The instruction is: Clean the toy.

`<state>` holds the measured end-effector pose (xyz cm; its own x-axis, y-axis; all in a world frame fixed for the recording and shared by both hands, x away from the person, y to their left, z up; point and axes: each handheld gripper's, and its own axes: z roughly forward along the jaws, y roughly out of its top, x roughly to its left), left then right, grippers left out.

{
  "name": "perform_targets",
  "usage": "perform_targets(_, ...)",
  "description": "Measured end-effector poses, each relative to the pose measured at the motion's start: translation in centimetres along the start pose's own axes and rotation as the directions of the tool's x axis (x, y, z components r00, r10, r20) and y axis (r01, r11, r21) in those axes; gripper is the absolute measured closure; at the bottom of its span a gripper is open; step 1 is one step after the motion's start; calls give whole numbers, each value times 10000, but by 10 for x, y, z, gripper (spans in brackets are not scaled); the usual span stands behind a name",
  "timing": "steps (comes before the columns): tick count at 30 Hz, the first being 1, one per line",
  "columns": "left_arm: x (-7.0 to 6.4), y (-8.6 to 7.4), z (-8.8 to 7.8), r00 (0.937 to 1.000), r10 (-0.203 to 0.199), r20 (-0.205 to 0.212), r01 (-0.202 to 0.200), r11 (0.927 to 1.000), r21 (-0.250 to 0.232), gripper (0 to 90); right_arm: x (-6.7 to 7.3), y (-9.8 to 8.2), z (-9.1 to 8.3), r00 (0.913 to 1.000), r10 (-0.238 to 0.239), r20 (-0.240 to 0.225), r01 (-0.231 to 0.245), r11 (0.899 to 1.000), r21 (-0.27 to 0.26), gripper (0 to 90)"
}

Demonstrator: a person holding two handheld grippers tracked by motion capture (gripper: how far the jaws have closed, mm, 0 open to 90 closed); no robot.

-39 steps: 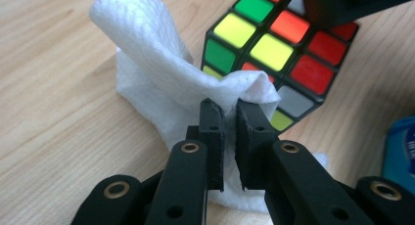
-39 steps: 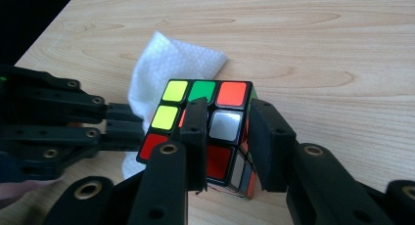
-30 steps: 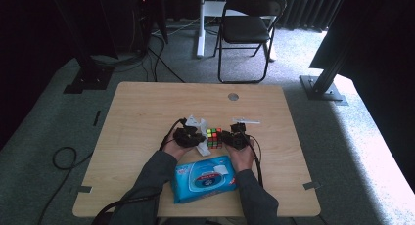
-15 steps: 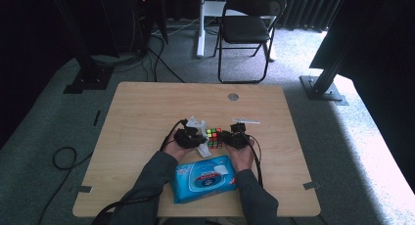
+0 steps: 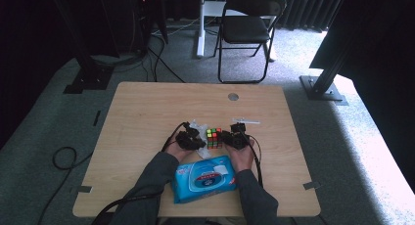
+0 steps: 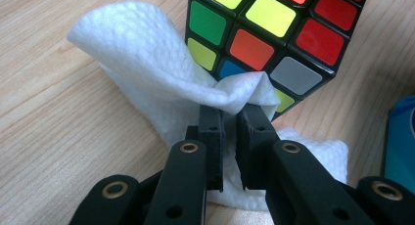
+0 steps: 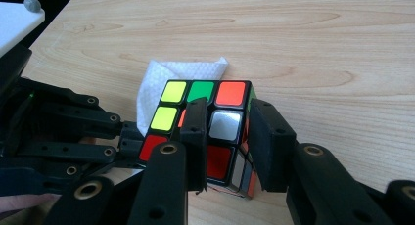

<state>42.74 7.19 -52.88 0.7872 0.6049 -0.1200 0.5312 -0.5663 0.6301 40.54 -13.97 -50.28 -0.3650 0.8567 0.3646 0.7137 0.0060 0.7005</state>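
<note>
A Rubik's cube [image 5: 213, 138] sits between my two hands near the table's middle. My right gripper [image 7: 230, 111] is shut on the cube [image 7: 215, 107], one jaw on each side, and holds it slightly tilted. My left gripper [image 6: 230, 120] is shut on a fold of a white wet wipe [image 6: 147, 73]. The pinched fold presses against the lower edge of the cube [image 6: 274, 34]. In the high view the left gripper [image 5: 198, 143] is just left of the cube and the right gripper [image 5: 226, 139] just right of it. The rest of the wipe [image 7: 161, 76] lies on the wood behind the cube.
A blue pack of wet wipes [image 5: 203, 178] lies flat between my forearms, close to the table's [image 5: 147, 107] near edge. A small white strip [image 5: 247, 121] lies just beyond the right hand. A round hole [image 5: 233, 96] marks the far side. A folding chair [image 5: 244, 29] stands behind the table.
My left gripper has dipped a little with the wipe against the cube. The right gripper and the cube have stayed where they were.
</note>
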Motion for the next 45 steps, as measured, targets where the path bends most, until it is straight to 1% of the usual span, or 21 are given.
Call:
perform_targets(3,0,0,-1,10000,42,-65,-42,10000,9,819,0,0,0,10000,-12,-19,12,10000,15,697)
perform_targets(4,0,0,-2,9998,86,-175,-85,10000,25,819,0,0,0,10000,-17,-34,17,10000,21,697)
perform_targets(8,1,-1,-5,9994,85,-328,-85,10000,-11,819,-1,0,0,10000,-30,-65,30,10000,40,697)
perform_targets(13,4,-2,-12,9993,-83,-372,72,9995,-303,818,-1,1,0,10000,-46,-80,47,9999,100,698)
perform_targets(14,5,-2,-14,9993,-37,-379,25,9995,-311,818,-1,1,0,9999,-70,-76,71,9999,109,698)
perform_targets(20,7,-3,-20,9990,-179,-419,156,9984,-548,817,-1,2,0,9999,-72,-86,73,9999,157,698)
perform_targets(25,9,-4,-22,9988,-273,-410,246,9976,-643,817,-3,3,0,9995,186,-251,-180,9996,231,698)
perform_targets(28,9,-4,-23,9987,-337,-379,308,9968,-735,816,-4,3,0,9995,198,-258,-192,9995,236,698)
perform_targets(29,9,-4,-24,9987,-338,-378,309,9967,-745,816,-4,3,1,9991,294,-309,-287,9993,236,697)
perform_targets(34,10,-3,-25,9988,-342,-344,314,9965,-775,814,-6,3,0,9986,374,-375,-364,9990,267,697)
perform_targets(35,10,-3,-25,9988,-344,-345,317,9965,-770,814,-9,3,0,9962,648,-577,-629,9975,333,695)
perform_targets(37,10,-4,-25,9988,-341,-338,315,9967,-749,814,-13,3,0,9923,933,-818,-907,9953,353,697)
perform_targets(38,10,-4,-25,9988,-355,-342,329,9967,-743,814,-15,3,0,9890,1123,-961,-1093,9934,360,725)
perform_targets(39,10,-4,-25,9988,-355,-342,329,9967,-743,814,-15,3,0,9890,1123,-961,-1093,9934,360,725)
perform_targets(40,10,-4,-24,9988,-353,-326,328,9967,-744,814,-17,3,-2,9858,1283,-1085,-1266,9917,227,875)
perform_targets(41,10,-4,-24,9988,-361,-322,336,9967,-742,813,-24,4,-4,9842,1613,-736,-1589,9866,377,900)
perform_targets(42,10,-4,-24,9988,-364,-320,339,9966,-755,814,-24,3,-2,9891,1428,-368,-1407,9885,551,900)
perform_targets(43,10,-4,-24,9989,-359,-316,334,9965,-768,813,-25,-1,1,9941,1082,124,-1089,9904,848,895)
perform_targets(44,11,-4,-24,9989,-355,-322,330,9965,-773,813,-25,-4,3,9946,1023,163,-1034,9903,931,862)
perform_targets(45,11,-4,-24,9987,-375,-338,349,9967,-735,813,-24,-7,3,9947,1013,169,-1024,9907,892,832)
